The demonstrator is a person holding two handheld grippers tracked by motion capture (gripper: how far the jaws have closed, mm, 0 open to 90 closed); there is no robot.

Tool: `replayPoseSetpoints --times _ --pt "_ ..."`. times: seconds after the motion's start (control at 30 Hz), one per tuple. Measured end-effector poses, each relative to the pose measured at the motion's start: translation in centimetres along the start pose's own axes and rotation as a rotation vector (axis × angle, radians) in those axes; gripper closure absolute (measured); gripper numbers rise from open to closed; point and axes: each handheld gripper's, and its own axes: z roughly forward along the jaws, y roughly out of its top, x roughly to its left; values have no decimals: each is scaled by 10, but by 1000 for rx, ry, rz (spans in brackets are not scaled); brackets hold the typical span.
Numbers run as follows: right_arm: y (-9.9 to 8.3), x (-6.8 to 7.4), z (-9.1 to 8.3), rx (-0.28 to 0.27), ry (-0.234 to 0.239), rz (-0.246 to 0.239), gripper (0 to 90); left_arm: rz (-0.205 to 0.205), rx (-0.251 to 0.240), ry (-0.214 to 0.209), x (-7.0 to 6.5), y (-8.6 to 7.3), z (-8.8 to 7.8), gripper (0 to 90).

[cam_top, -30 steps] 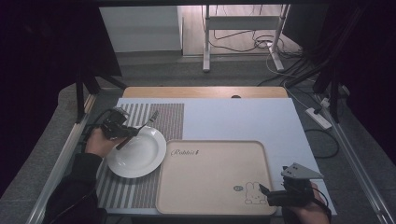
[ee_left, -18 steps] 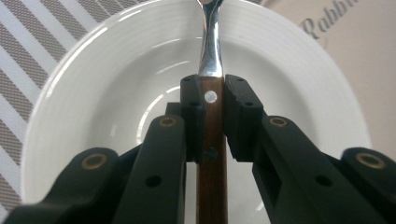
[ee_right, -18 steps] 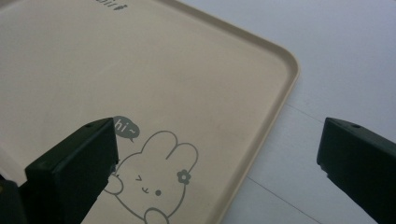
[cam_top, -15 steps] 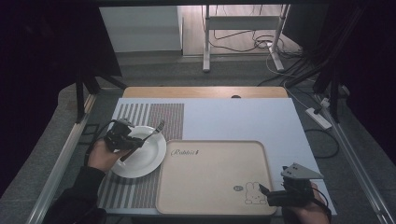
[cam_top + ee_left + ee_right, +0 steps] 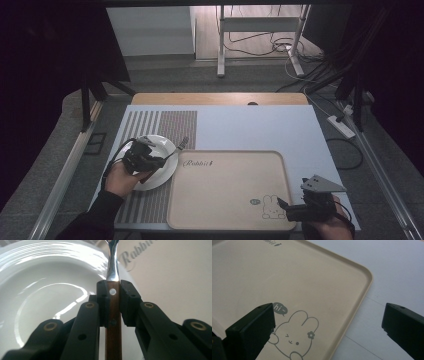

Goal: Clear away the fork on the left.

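A white plate rests on the striped placemat at the left. My left gripper hovers over the plate's near right side. In the left gripper view it is shut on the brown wooden handle of a metal fork. The fork's metal end points toward the beige rabbit tray. My right gripper sits at the tray's near right corner. In the right gripper view it is open, with nothing between its fingers, above the tray's rabbit drawing.
The tray lies just right of the plate on a pale blue table cover. A wooden strip runs along the table's far edge. Cables and a power strip lie on the floor to the right.
My left gripper has moved nearer and to the right, from the plate's back left to over the plate, carrying the fork toward the tray. The right gripper has stayed put.
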Motion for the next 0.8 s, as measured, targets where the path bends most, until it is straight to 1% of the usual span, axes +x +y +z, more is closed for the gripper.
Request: replayPoseSetpoints --times 0.1,0.3,0.37,0.43,0.53,0.63,0.73,0.8 --pt "0 0 0 -1 0 -2 0 10 6 -8 -10 2 4 782" --pt "0 0 0 1 3 -4 0 8 14 -29 -30 6 13 782" --pt "0 0 0 0 3 -5 0 22 16 -34 -38 8 17 782" --pt "0 0 0 1 3 -5 0 24 16 -43 -45 11 21 782" --pt "0 0 0 3 4 -7 0 37 24 -48 -55 15 28 782" --pt "0 0 0 4 4 -7 0 49 30 -62 -64 18 36 782" --pt "0 1 0 6 5 -9 0 45 33 -69 -72 20 43 782" --pt "0 1 0 7 4 -10 0 42 37 -66 -77 21 48 782"
